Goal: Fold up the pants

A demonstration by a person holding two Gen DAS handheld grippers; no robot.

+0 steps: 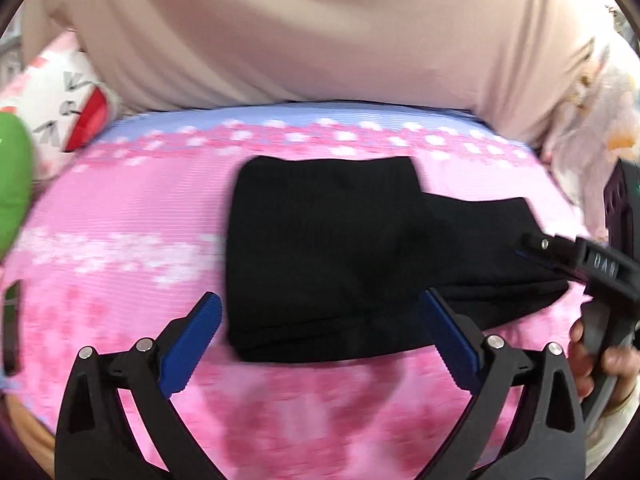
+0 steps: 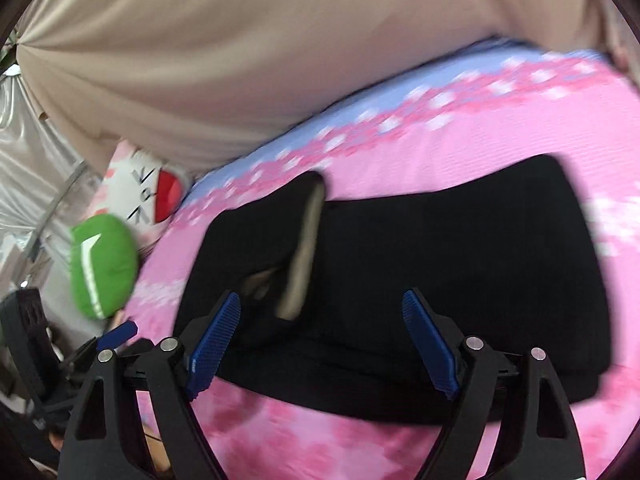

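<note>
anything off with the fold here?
The black pants are folded unevenly: in the left wrist view one layer sticks out to the right past the upper block. In the right wrist view a tan strip shows through the black, possibly lining.

Soft, even daylight is filling both fisheye views, without glare or hard shadows. Motion blur is smearing the pink floral cover [image 1: 120, 240] and the black pants [image 1: 340, 260], which are showing almost no detail. Straight edges are bowing outward, and dark vignetting is curving from 9 to 3 o'clock.
</note>
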